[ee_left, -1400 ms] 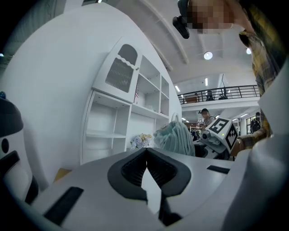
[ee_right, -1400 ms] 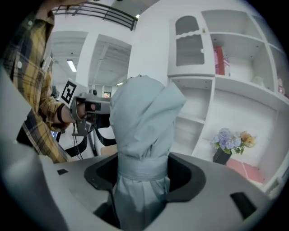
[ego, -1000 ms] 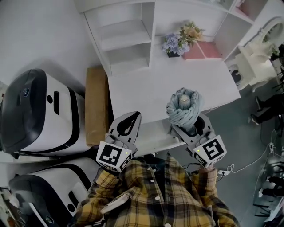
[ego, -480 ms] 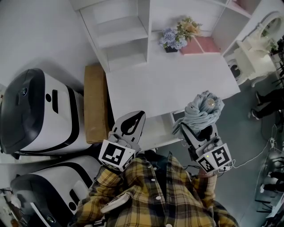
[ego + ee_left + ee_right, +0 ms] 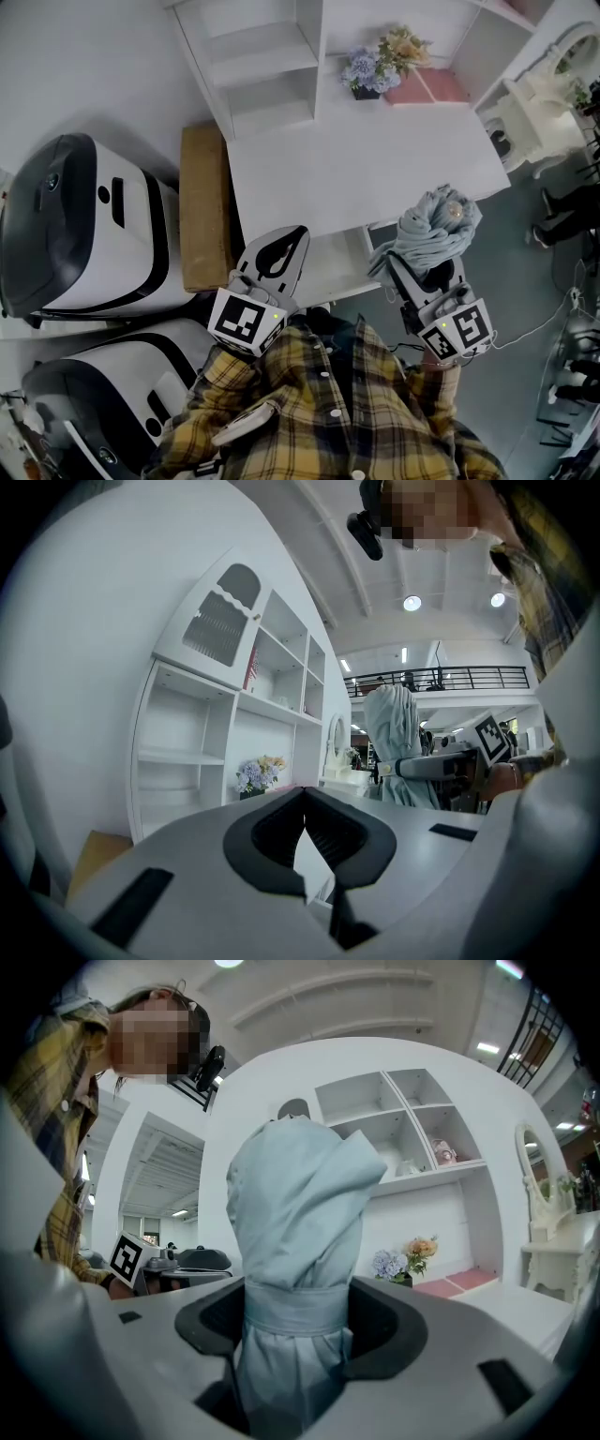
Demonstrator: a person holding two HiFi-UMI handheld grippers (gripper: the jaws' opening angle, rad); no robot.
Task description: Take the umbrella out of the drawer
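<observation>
Umbrella, place: the folded pale blue umbrella [image 5: 433, 230] is out of the drawer [image 5: 328, 267]. It is in the air beyond the right front corner of the counter [image 5: 356, 169], above the grey floor [image 5: 534, 281].
Right fingers: the right gripper [image 5: 422, 272] pinches the umbrella at its strap band, with cloth bulging above and below the fingers [image 5: 394, 1326].
Long axis: it stands nearly upright and crosses the line of the fingers. The left gripper view shows the right gripper about level, with the umbrella rising through it.
Left fingers: the left gripper [image 5: 292, 236] has its fingers pressed together at the tips, with nothing between them. It hovers at the front edge of the counter, beside the drawer.
Nearer hand: the right one has the umbrella. The left is well apart from it, on the other side of the drawer.
Key relation: the counter lies to the left of the umbrella and further from the person. In my judgement, the move to set it down goes that way, while the left gripper is placed well to shut the drawer.
Surface: the counter is white, flat and mostly bare. Only a small pot of flowers [image 5: 380, 67] stands at its far edge, near the white shelves [image 5: 262, 66].
Room: a brown box [image 5: 202, 211] and white-and-black machines [image 5: 75, 234] stand left of the counter.
Progress: judging from this, the taking out is done.
</observation>
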